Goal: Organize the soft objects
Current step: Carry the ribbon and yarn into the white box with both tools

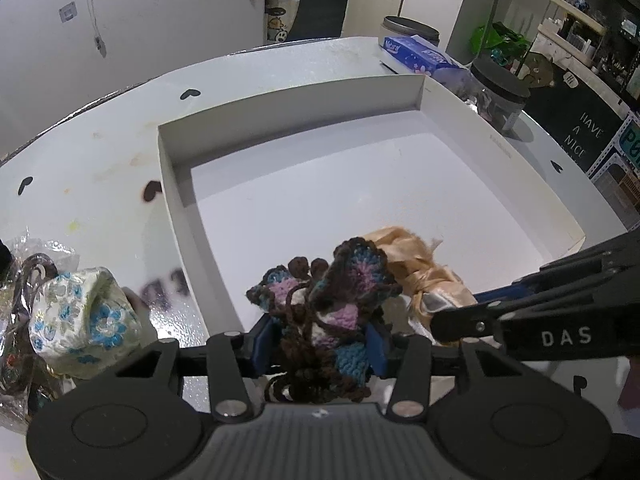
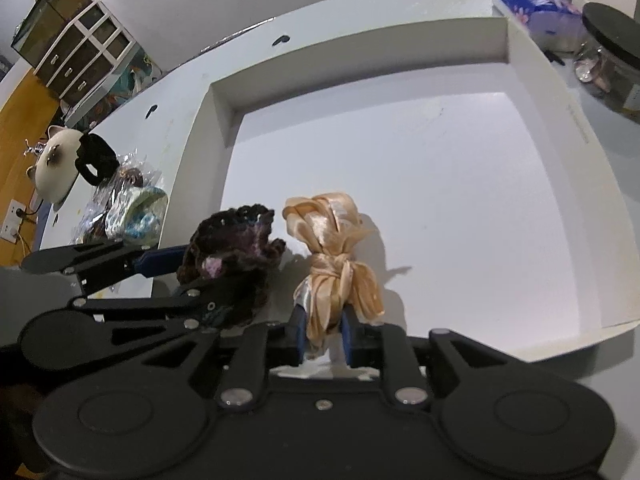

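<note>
My left gripper is shut on a crocheted piece in brown, blue and pink, held over the near edge of a shallow white box. My right gripper is shut on a knotted peach satin scarf, also over the box's near edge. The two grippers are side by side; the crochet shows in the right wrist view and the scarf in the left wrist view. A floral fabric pouch lies on the table left of the box.
The box sits on a white table with black heart marks. A blue tissue pack and dark-lidded jars stand behind the box. Cellophane-wrapped items, a black scrunchie and a cat-shaped ornament lie left.
</note>
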Tool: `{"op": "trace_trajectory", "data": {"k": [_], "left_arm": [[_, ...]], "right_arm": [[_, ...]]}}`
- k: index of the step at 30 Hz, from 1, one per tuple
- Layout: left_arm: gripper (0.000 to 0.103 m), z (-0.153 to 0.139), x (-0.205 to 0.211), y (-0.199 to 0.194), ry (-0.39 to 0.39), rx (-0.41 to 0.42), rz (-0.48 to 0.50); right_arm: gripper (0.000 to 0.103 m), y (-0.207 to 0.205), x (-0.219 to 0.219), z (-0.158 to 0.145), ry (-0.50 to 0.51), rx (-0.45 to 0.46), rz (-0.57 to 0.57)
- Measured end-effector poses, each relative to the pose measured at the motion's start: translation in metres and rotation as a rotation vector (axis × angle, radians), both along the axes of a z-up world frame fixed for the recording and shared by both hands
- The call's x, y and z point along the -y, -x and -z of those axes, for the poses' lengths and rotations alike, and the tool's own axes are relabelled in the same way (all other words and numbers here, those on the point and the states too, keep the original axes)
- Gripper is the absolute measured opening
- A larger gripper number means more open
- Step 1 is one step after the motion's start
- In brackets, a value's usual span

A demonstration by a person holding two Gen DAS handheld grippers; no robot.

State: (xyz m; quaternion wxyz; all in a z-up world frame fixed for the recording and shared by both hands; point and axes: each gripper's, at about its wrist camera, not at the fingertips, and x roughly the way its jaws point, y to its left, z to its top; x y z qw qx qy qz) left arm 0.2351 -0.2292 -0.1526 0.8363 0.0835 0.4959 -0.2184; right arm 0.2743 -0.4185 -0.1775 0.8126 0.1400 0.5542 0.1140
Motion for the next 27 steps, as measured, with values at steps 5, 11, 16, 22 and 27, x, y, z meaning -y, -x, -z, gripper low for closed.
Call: {"op": "trace_trajectory", "data": {"k": [5, 11, 16, 22, 27], "left_arm": [[0.049, 0.001, -0.002, 0.004, 0.007, -0.008, -0.008], [0.050, -0.001, -0.002, 0.011, 0.005, -0.020, -0.010], [0.054, -0.004, -0.002, 0.019, -0.001, -0.018, -0.017], [0.067, -0.012, -0.006, 0.025, 0.024, 0.005, -0.045], [0.070, -0.024, -0.007, 0.032, 0.052, 0.038, -0.059]], "right_arm": [[0.034, 0.001, 0.001, 0.000, 0.014, -0.007, 0.010], [0.038, 0.009, 0.002, -0.010, 0.004, 0.021, -0.011], [0.041, 0.018, 0.006, -0.021, -0.004, 0.060, -0.011], [0.043, 0.025, 0.012, -0.028, -0.005, 0.080, 0.007], [0.043, 0.033, 0.017, -0.036, 0.014, 0.114, 0.016]]}}
